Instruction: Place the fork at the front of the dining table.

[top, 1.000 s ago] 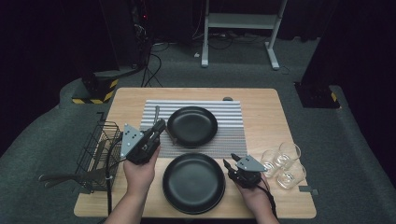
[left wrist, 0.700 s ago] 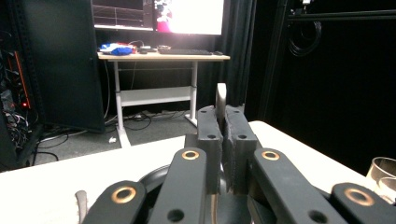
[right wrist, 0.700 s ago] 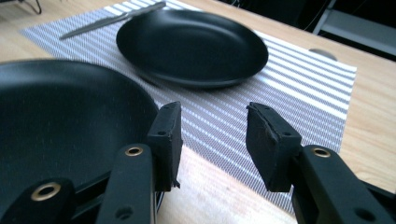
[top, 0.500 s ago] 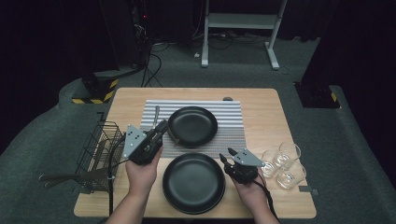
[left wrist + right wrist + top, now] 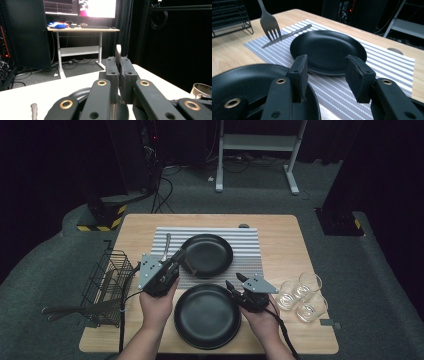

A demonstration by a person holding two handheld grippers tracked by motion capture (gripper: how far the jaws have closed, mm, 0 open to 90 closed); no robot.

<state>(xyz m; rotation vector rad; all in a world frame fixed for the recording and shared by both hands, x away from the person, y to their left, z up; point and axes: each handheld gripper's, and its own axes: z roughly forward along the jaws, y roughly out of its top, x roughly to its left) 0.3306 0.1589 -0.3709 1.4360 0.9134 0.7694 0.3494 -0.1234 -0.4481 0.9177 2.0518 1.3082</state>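
Near the table's (image 5: 280,227) front edge, left gripper (image 5: 176,258) clamping a metal fork (image 5: 270,23), right gripper (image 5: 234,281) hovering, jaws just opening, empty, beside round matte black plate (image 5: 207,316).

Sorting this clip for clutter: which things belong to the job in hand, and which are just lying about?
In the job:
fork, held in the left gripper
near plate, beside the right gripper, whose empty jaws have just been opening

Lying about:
far plate
striped mat
utensil on it
wire rack
glasses
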